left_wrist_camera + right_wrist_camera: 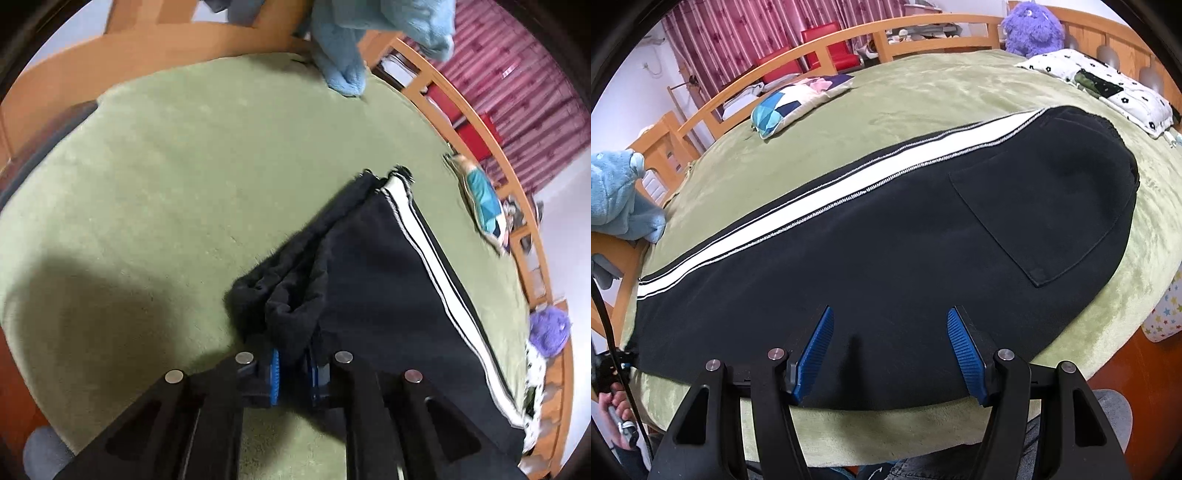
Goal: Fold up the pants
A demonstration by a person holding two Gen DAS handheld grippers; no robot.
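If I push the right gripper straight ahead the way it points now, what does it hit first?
Most likely the black pants: the open right gripper sits at their near edge, fabric already between the fingers. Its height above the cloth is unclear.

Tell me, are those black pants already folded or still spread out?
Mostly spread: the black pants lie long across the green bed cover; only the cuff end is bunched in the left gripper.
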